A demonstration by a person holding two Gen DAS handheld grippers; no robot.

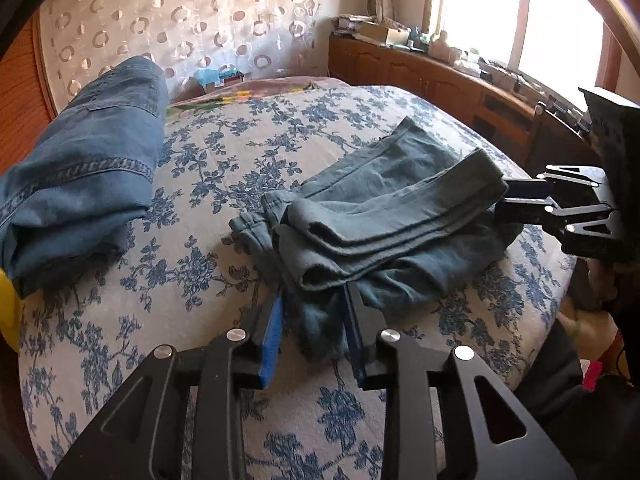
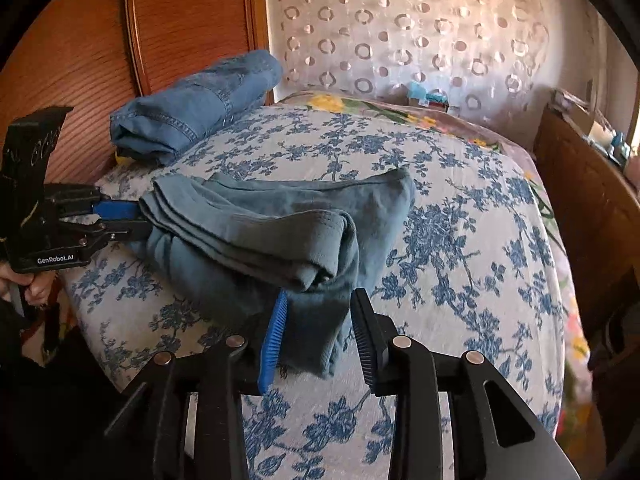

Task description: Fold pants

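The grey-blue pants (image 1: 384, 216) lie folded in a thick bundle in the middle of the bed; they also show in the right wrist view (image 2: 272, 228). My left gripper (image 1: 314, 300) is open, its jaws on either side of the near end of the bundle; it also shows at the left of the right wrist view (image 2: 138, 220). My right gripper (image 2: 320, 300) is open around the bundle's other end, and it shows at the right of the left wrist view (image 1: 500, 202). Neither gripper pinches the cloth.
A folded pair of blue denim jeans (image 1: 80, 168) lies at the bed's far left, also in the right wrist view (image 2: 192, 108). The bed has a blue floral cover (image 1: 200, 264). A wooden headboard (image 2: 80, 60) and a cluttered wooden cabinet (image 1: 440, 76) border the bed.
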